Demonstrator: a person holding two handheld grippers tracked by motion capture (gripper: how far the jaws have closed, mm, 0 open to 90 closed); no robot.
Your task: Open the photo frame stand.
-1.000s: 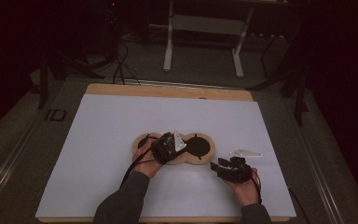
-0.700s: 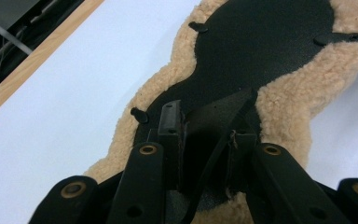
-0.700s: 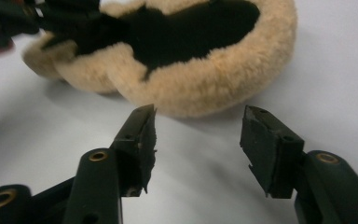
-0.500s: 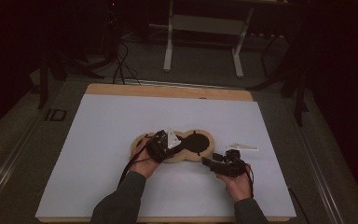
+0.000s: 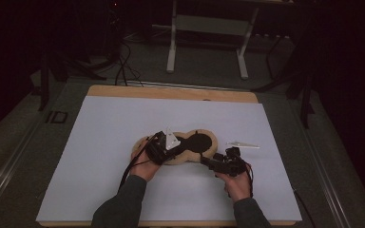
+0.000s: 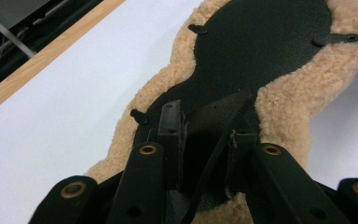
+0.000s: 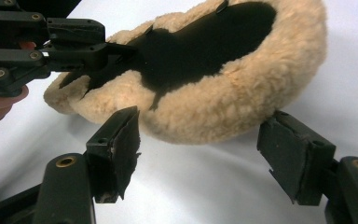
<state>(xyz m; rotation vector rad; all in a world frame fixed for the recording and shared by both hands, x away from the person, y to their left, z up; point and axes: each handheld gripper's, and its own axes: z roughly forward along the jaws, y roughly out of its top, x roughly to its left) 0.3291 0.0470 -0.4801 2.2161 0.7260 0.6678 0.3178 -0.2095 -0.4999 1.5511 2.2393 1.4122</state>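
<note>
A peanut-shaped pad (image 5: pixel 200 142) of tan fleece with a black leather middle lies on the white sheet (image 5: pixel 104 142). My left gripper (image 5: pixel 176 148) rests on its left lobe. In the left gripper view the jaws (image 6: pixel 206 122) are pinched on a black strap (image 6: pixel 216 114) that rises from the leather (image 6: pixel 261 46). My right gripper (image 5: pixel 206 161) sits low at the front edge of the pad's right lobe. In the right gripper view it is open (image 7: pixel 198 140), and the fleece rim (image 7: pixel 242 88) bulges just beyond the two pads. The left gripper (image 7: pixel 114 49) shows there at the far side.
A small white pointed piece (image 5: pixel 242 144) lies on the sheet just right of the pad. The sheet covers a wooden table whose far edge (image 5: pixel 171 92) shows. Beyond it stand a white frame (image 5: pixel 206 23) and floor cables (image 5: pixel 121 61).
The right gripper has moved left and forward up to the pad's right lobe. The left gripper has shifted slightly left on the pad and turned.
</note>
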